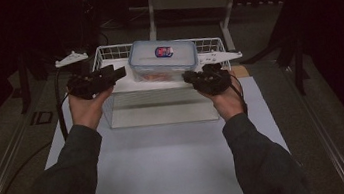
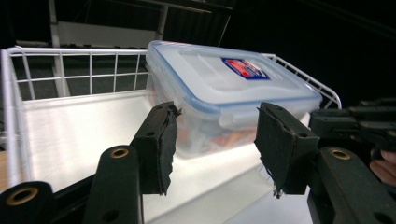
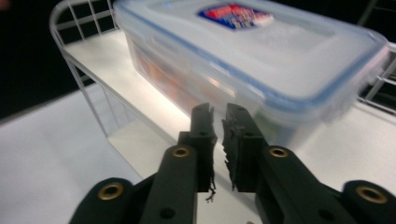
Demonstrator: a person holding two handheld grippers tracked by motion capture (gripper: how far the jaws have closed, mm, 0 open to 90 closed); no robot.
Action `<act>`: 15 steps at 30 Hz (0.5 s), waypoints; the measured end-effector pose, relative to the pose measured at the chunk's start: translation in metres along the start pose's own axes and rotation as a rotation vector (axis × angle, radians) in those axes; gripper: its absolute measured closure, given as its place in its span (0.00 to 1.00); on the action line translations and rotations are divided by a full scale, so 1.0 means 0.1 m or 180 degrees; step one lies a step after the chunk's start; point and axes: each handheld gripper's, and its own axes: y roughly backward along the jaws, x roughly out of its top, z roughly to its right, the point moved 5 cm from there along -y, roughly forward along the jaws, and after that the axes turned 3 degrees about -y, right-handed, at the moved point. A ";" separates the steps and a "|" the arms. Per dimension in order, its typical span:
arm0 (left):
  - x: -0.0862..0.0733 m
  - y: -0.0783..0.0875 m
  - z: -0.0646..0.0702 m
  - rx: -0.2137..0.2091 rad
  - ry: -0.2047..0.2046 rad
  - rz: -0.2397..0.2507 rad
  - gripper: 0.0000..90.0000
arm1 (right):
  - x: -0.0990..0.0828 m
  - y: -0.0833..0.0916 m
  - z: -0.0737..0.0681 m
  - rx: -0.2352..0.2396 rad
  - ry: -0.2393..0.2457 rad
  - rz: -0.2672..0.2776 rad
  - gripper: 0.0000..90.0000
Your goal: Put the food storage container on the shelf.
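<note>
1. Clearly the work centres on the plastic container (image 1: 162, 59), a clear rectangular box with a blue-edged snap lid and a red-and-blue label, sitting in the far part of the white wire basket (image 1: 104, 55) on the table (image 1: 168, 163).
2. It looks rigid and smooth, so likely slippery on its flat walls; the lid rim and the lock flaps along the edges give the surest purchase.
3. Something reddish shows through the wall, so I judge it moderately weighted, not empty; tilting could shift the contents.
4. Being wide, it probably needs a hold from both ends rather than one pinch across the body.
5. At the container's left end, the left gripper (image 2: 217, 144) has its jaws standing apart, nothing between them, aimed at the near wall and lid edge.
6. At the right end, the right gripper (image 3: 218, 149) has its jaws drawn almost together, empty, just beside the container's near lower edge; it would have to spread before it could take the rim.
7. Basket wires close to the far side leave little room there.
</note>
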 end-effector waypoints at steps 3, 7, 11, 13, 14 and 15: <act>-0.11 0.11 -0.02 0.0092 -0.0118 -0.0038 0.49 | -0.12 0.04 -0.02 0.0058 0.0162 -0.0100 0.66; -0.40 0.23 -0.08 0.0173 -0.0190 -0.0181 0.47 | -0.39 0.11 -0.06 0.0120 0.0231 -0.0339 0.50; -0.75 0.34 -0.14 0.0211 -0.0134 -0.0362 0.41 | -0.69 0.21 -0.09 0.0154 0.0222 -0.0527 0.45; -0.94 0.40 -0.17 0.0241 -0.0122 -0.0424 0.40 | -0.83 0.29 -0.10 0.0127 0.0205 -0.0548 0.39; -1.04 0.44 -0.18 0.0248 -0.0121 -0.0469 0.40 | -0.89 0.34 -0.10 0.0100 0.0190 -0.0546 0.36; -1.12 0.47 -0.19 0.0250 -0.0111 -0.0502 0.40 | -0.95 0.39 -0.10 0.0069 0.0183 -0.0538 0.32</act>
